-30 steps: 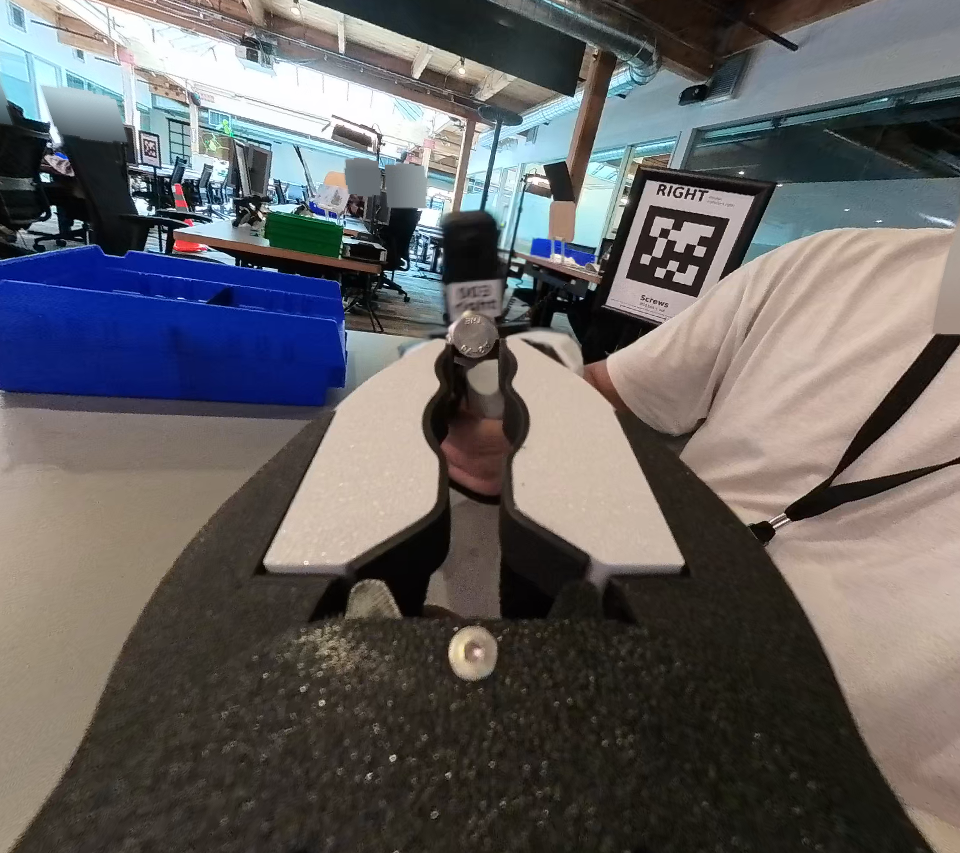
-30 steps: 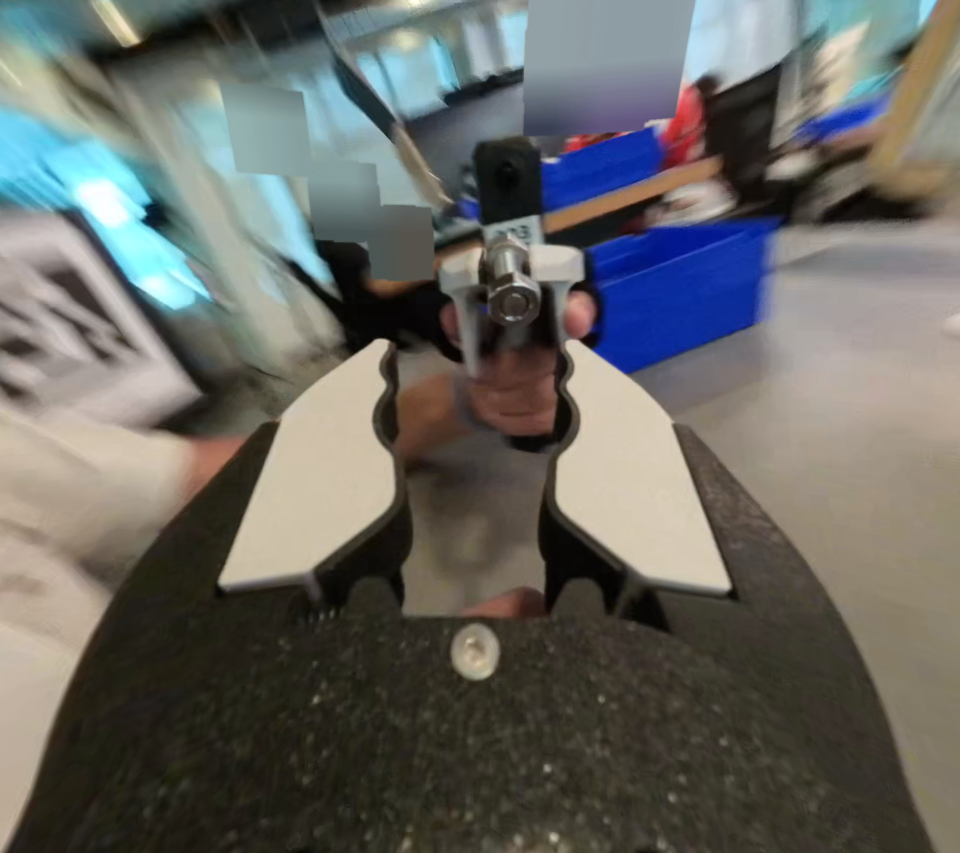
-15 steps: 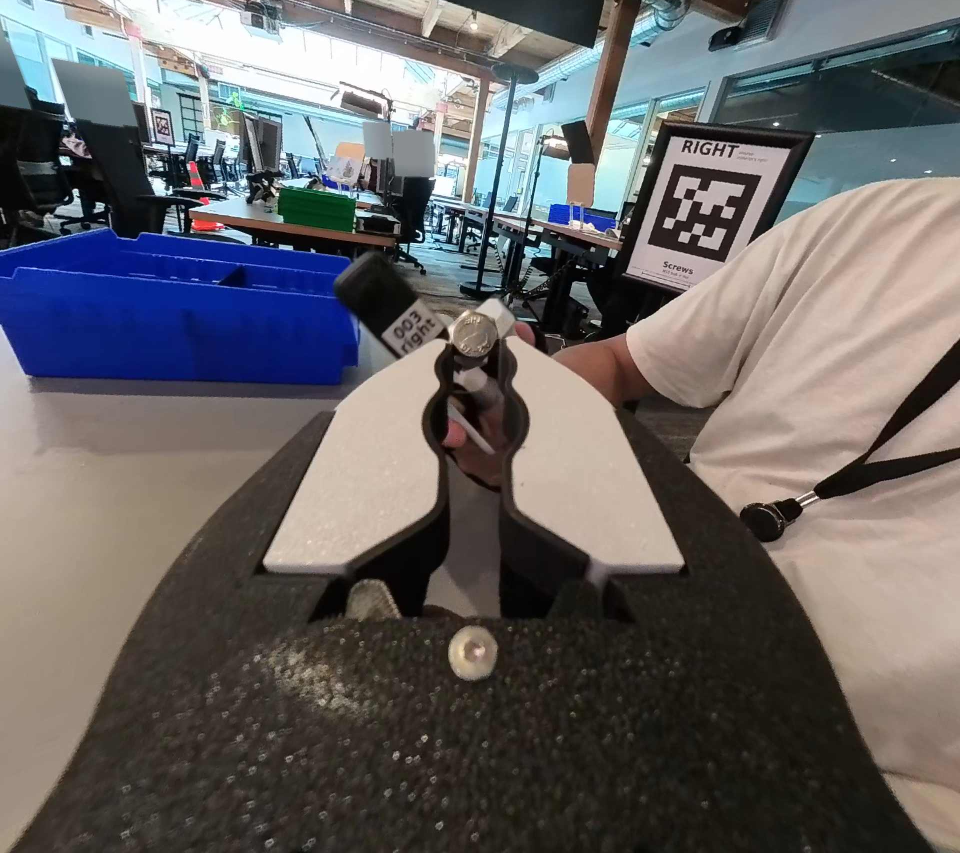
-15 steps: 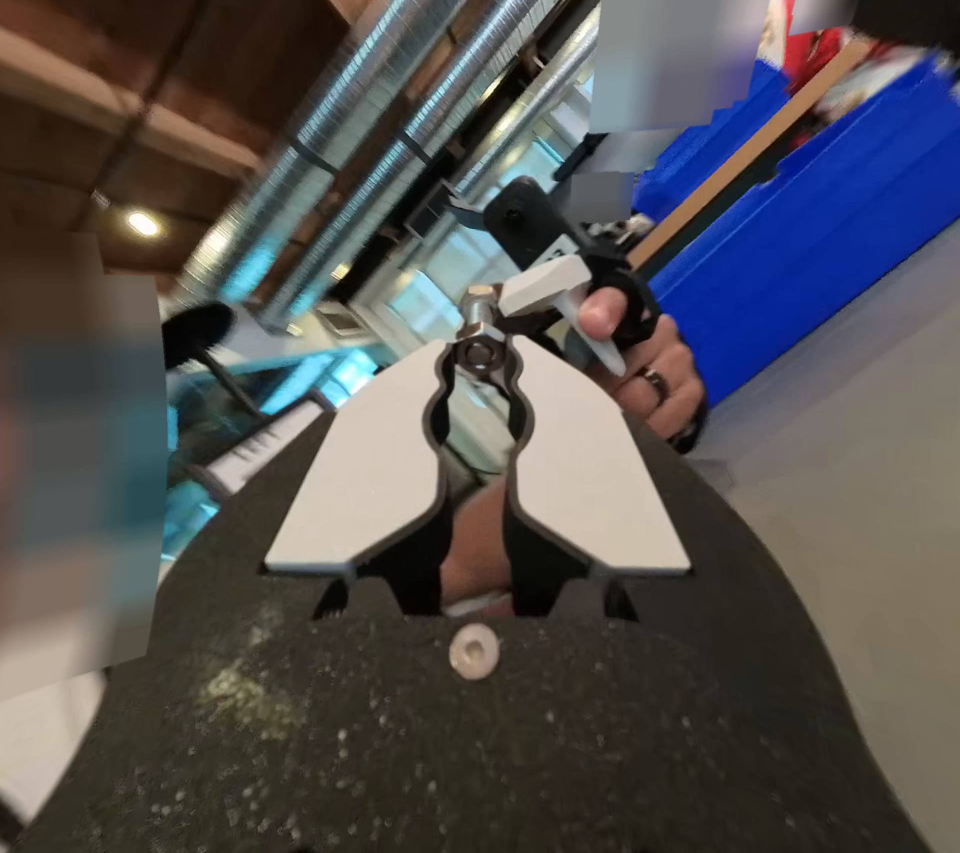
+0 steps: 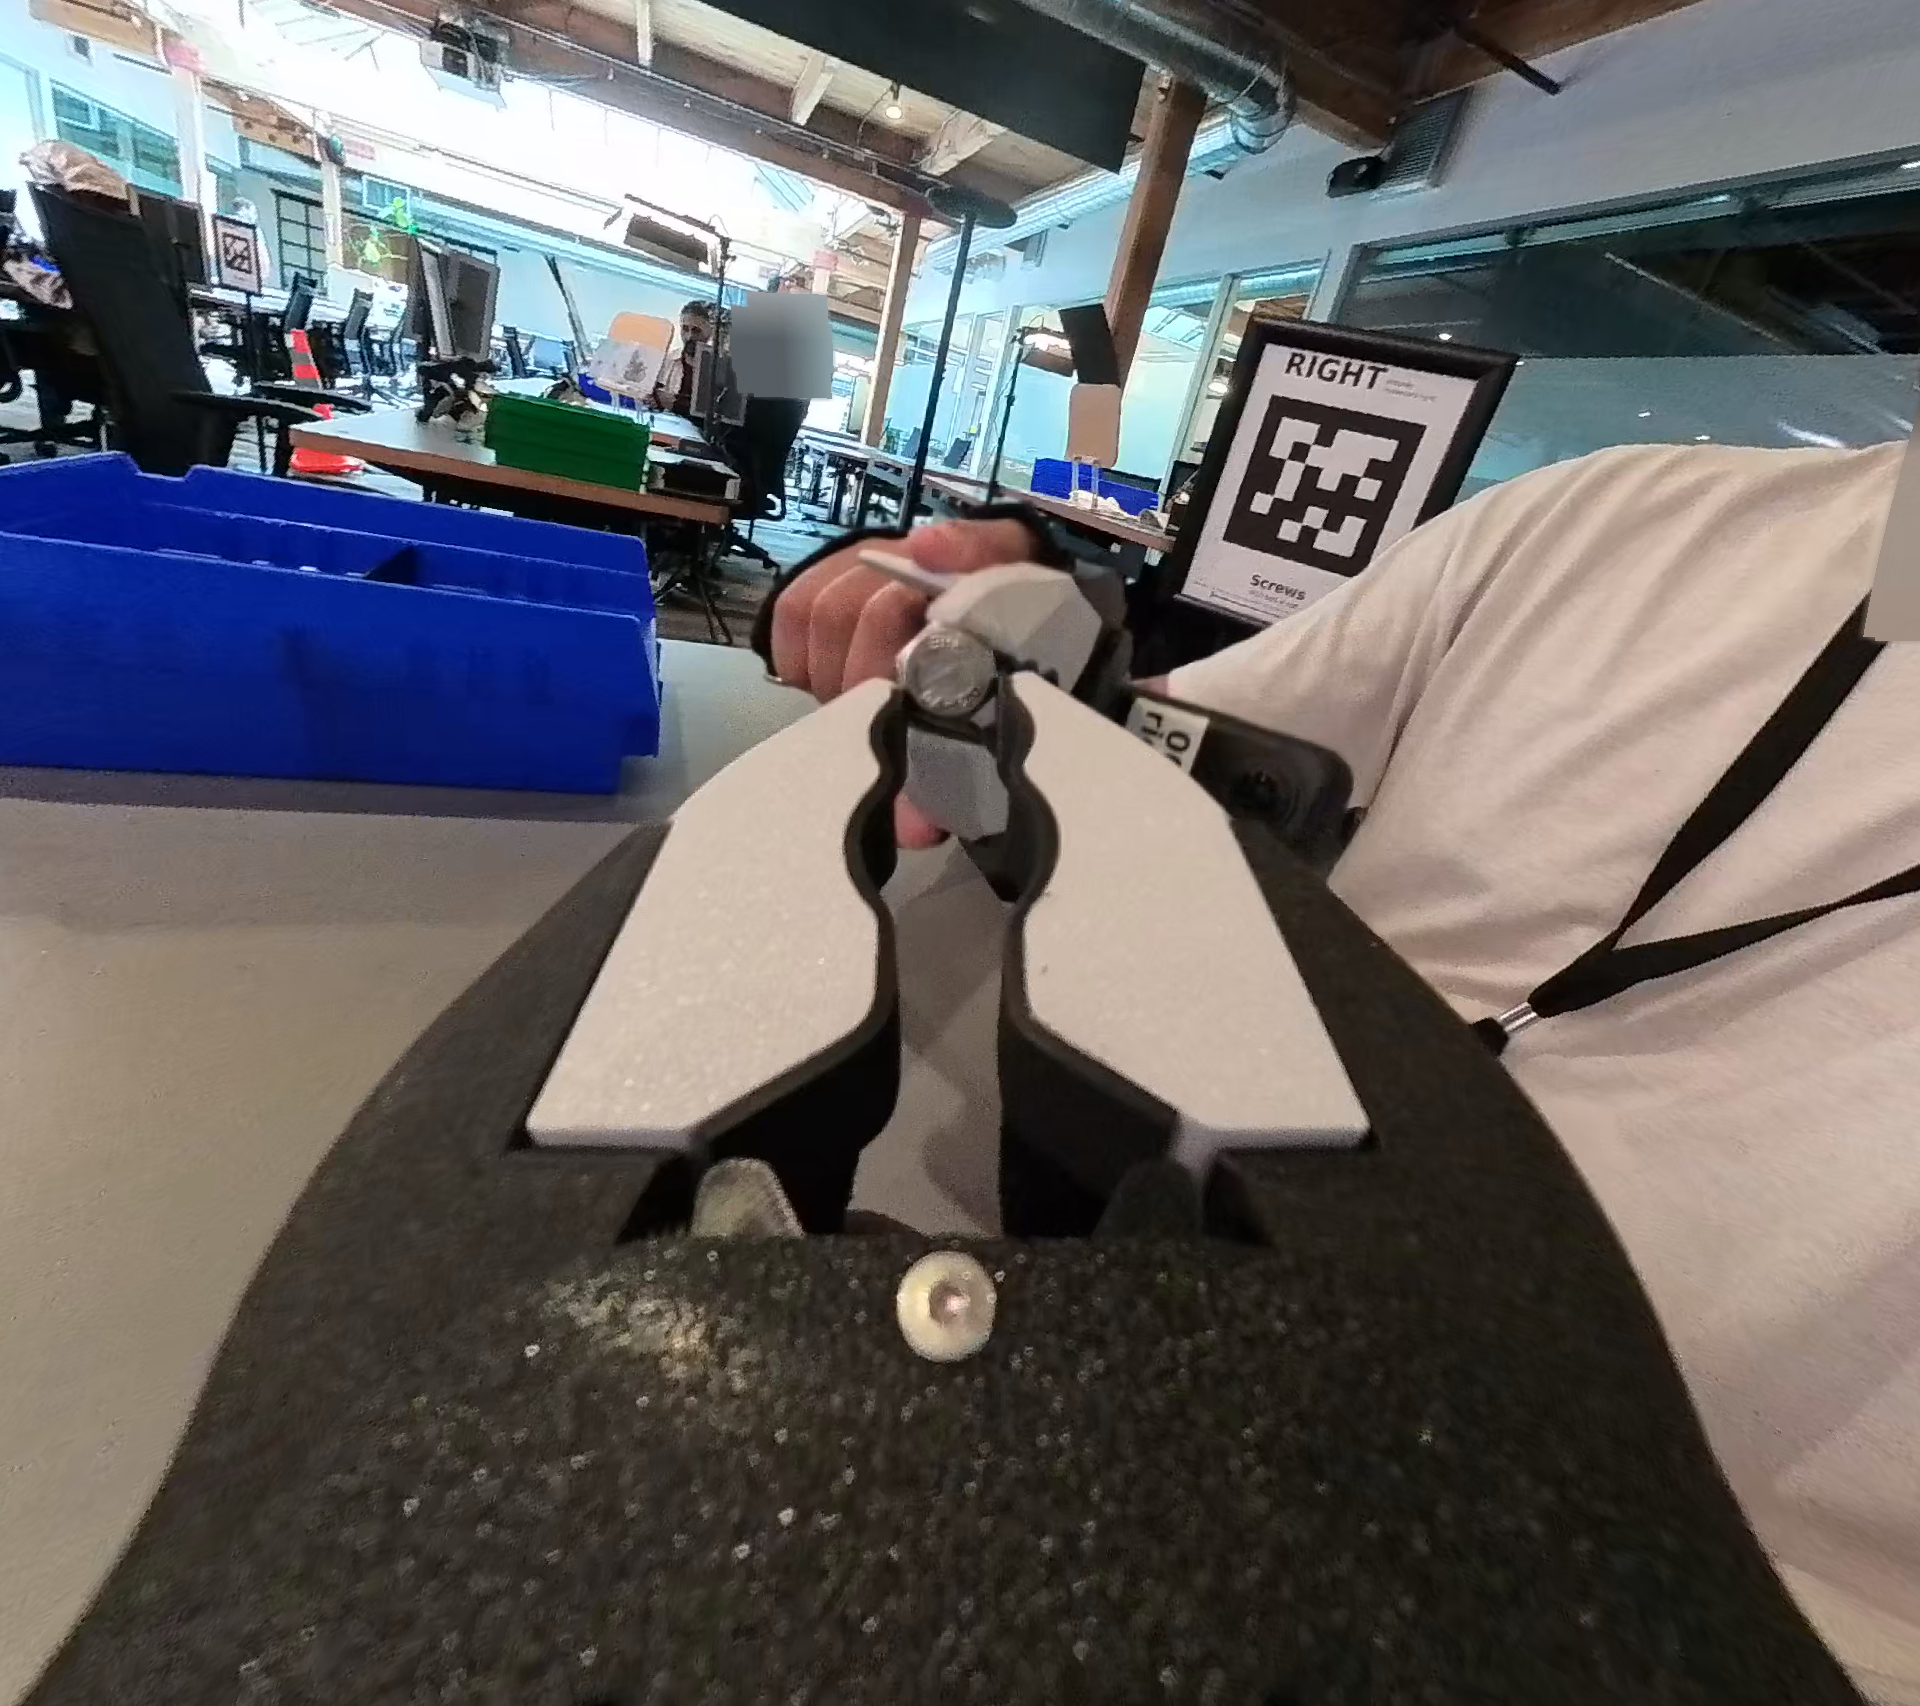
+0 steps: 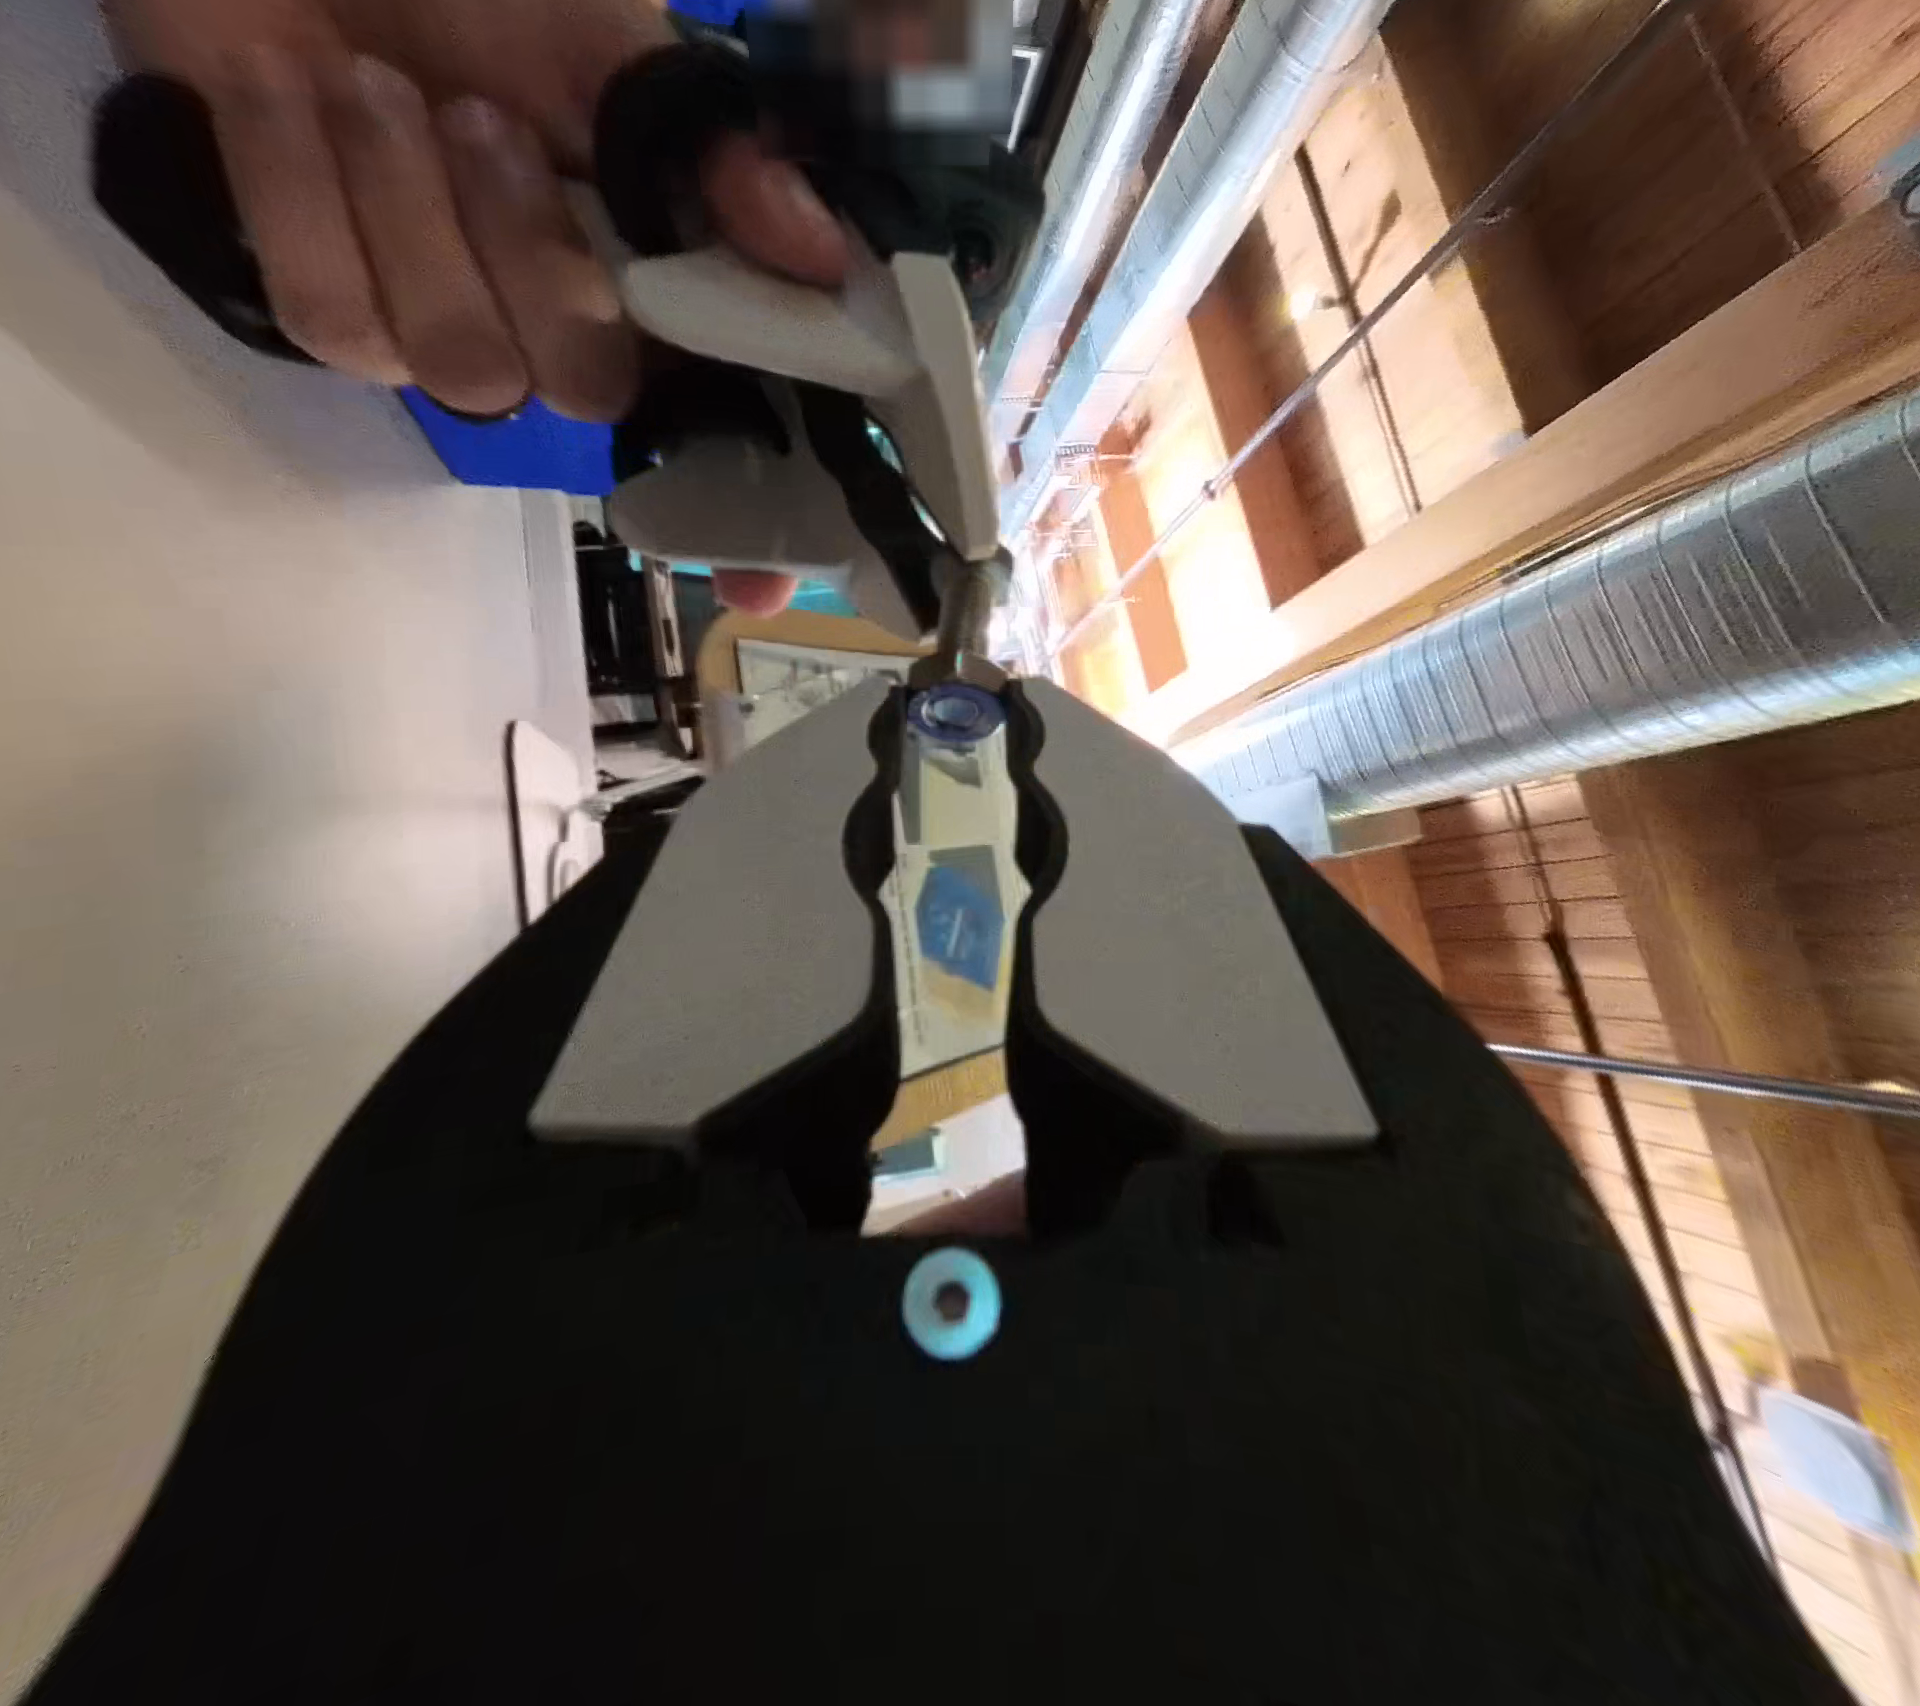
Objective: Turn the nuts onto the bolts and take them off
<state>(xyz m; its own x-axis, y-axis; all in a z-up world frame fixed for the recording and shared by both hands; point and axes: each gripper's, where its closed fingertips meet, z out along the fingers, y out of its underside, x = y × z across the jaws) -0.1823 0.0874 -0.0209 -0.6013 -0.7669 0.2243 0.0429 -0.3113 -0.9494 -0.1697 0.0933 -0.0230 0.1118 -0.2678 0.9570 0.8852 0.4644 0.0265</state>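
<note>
In the left wrist view my left gripper (image 5: 948, 706) is shut on the head of a steel bolt (image 5: 943, 671) and holds it above the grey table (image 5: 208, 981). Just beyond it are the grey fingers (image 5: 1023, 607) of my right gripper, rolled onto their side, and the hand (image 5: 847, 617) that holds it. In the right wrist view my right gripper (image 6: 954, 709) is shut on the hex nut (image 6: 956, 677). The threaded bolt shaft (image 6: 966, 607) runs from the nut to the left gripper's fingers (image 6: 940, 409). This view is rolled about a quarter turn.
A blue divided bin (image 5: 312, 617) stands on the table at the far left. A framed sign with a black-and-white marker (image 5: 1330, 482) stands at the back right. A person's white shirt with a black lanyard (image 5: 1610, 773) fills the right side.
My right gripper has shut on the nut and rolled far round with it, so its view has rotated. My left gripper has kept hold of the bolt head.
</note>
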